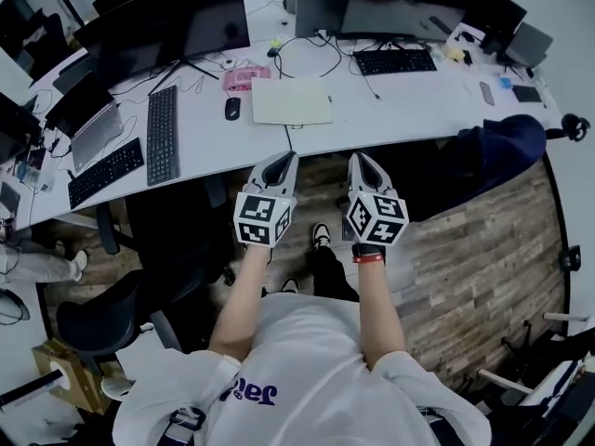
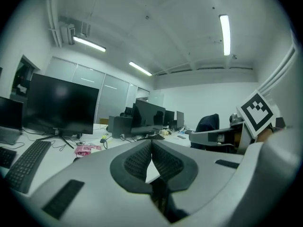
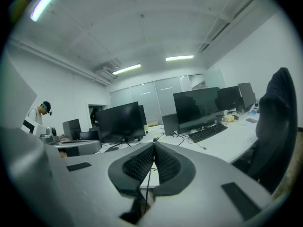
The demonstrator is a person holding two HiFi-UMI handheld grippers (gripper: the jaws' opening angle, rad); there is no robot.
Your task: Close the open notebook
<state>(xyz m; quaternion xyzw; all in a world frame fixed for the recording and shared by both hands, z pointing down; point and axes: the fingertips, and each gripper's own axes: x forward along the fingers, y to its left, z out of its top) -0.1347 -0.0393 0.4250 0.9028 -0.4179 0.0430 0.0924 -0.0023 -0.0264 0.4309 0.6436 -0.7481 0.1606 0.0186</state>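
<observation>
Here, left tool (image 1: 283, 158) and right tool (image 1: 359, 159) extend forward, closed.

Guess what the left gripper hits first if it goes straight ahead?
The left gripper would probably meet the near edge of the white desk, or the notebook just beyond; depth is unclear.

notebook (image 1: 292, 100) on desk (image 1: 390, 124) | mouse (image 1: 232, 108) just left | keyboard (image 1: 163, 134) farther left | maybe pouch (image 1: 246, 80) behind mouse

White desk (image 1: 400, 114) with notebook (image 1: 291, 100), mouse (image 1: 232, 108), keyboard (image 1: 162, 135)
</observation>
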